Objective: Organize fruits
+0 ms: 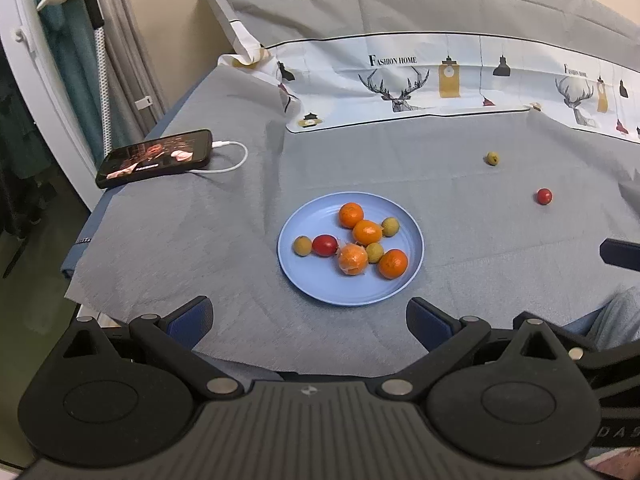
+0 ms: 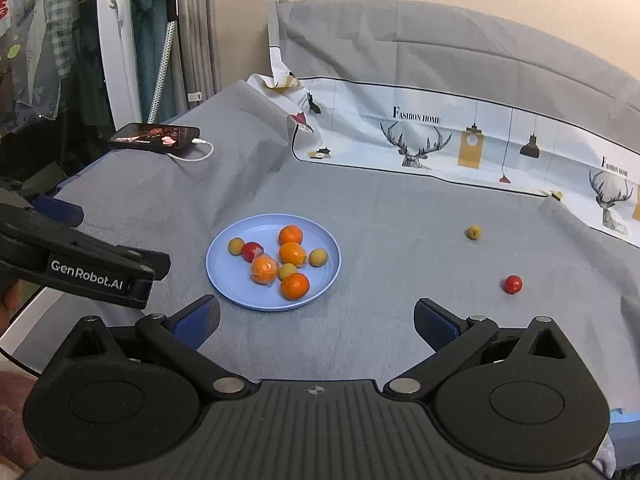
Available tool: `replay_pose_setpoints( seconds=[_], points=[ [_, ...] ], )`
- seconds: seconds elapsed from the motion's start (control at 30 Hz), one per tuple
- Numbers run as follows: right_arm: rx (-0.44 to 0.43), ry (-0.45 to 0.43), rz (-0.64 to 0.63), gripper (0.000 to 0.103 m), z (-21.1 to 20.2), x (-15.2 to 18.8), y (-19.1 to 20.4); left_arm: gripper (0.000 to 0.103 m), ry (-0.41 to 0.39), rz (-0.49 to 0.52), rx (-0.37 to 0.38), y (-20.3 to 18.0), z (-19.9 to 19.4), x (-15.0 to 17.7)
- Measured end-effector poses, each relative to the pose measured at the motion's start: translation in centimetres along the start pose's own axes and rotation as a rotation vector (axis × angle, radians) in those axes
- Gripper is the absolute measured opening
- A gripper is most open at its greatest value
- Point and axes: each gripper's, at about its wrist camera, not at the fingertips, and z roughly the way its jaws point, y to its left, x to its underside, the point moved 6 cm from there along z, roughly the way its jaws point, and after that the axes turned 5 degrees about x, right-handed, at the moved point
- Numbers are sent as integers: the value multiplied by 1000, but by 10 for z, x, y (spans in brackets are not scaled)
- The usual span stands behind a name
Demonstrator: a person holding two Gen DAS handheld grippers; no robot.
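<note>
A light blue plate [image 1: 312, 284] [image 2: 224, 280] sits on the grey cloth and holds several oranges, a red tomato [image 1: 324, 245] [image 2: 252, 251] and several small yellow-green fruits. Off the plate to the right lie a loose yellow-green fruit [image 1: 493, 158] [image 2: 473, 232] and a loose red tomato [image 1: 544, 196] [image 2: 513, 284]. My left gripper [image 1: 308, 320] is open and empty, just short of the plate's near rim. My right gripper [image 2: 316, 322] is open and empty, near the plate's front right, left of the loose tomato.
A phone [image 1: 156, 158] [image 2: 156, 136] with a white cable lies at the far left of the table. A printed white cloth [image 1: 440, 80] [image 2: 460, 140] lies along the back. The left gripper's body [image 2: 80, 268] shows at the left of the right wrist view.
</note>
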Motion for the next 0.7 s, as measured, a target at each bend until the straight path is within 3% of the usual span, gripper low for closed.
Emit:
replay_pose_setpoints(
  seconds=[0.7],
  points=[
    [13, 75, 133, 102, 44, 7, -36, 103, 113, 32, -1, -21, 54, -19]
  ],
)
